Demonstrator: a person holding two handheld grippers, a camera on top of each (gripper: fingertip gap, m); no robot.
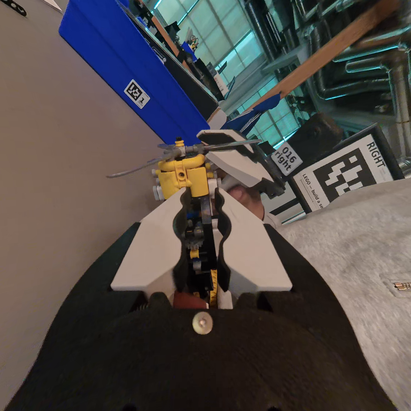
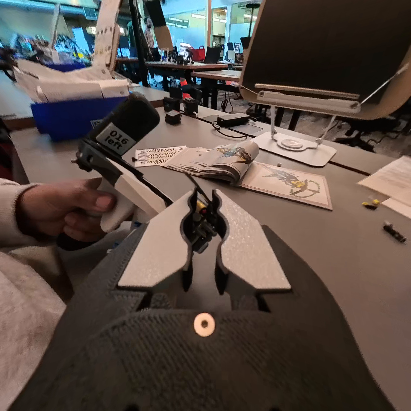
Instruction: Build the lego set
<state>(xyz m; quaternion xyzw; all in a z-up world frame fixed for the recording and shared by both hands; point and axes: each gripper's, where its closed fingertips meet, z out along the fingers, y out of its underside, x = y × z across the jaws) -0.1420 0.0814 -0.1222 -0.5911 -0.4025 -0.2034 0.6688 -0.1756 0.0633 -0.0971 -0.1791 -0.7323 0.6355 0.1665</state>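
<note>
The left hand-held gripper point(image 1: 201, 226) is pinching the lego model point(image 1: 184, 175) along its dark body, which runs deep between the fingers; the yellow cabin and grey rotor blades point(image 1: 231, 144) are sticking out just beyond the fingertips. The right hand-held gripper point(image 2: 203, 222) is pinching a dark part of the same model near its own tips, with a thin black rod poking up ahead of them. So the model is hanging in the air between the two tools, above the grey surface point(image 2: 311, 255) and not touching it.

The likely trouble from here is the two grips working against each other. If one tool twists or pulls while the other is clamping hard, a joint could pop apart and small pieces could drop. The rotor blades look thin and are passing close beside the right tool's fingers, so a sideways push could bend or knock them off. The right grip is taking hold only near the tips, so it seems the likelier one to slip.

The left wrist view is showing the yellow cabin, the rotor and a blue bin point(image 1: 124, 66) beyond the tips, none of which the right view makes clear. The right wrist view alone is showing the open instruction booklet point(image 2: 255, 173), a sticker sheet point(image 2: 160, 154), loose small pieces point(image 2: 370, 203) off to its right, and a hand point(image 2: 66, 206) gripping the left tool's handle.
</note>
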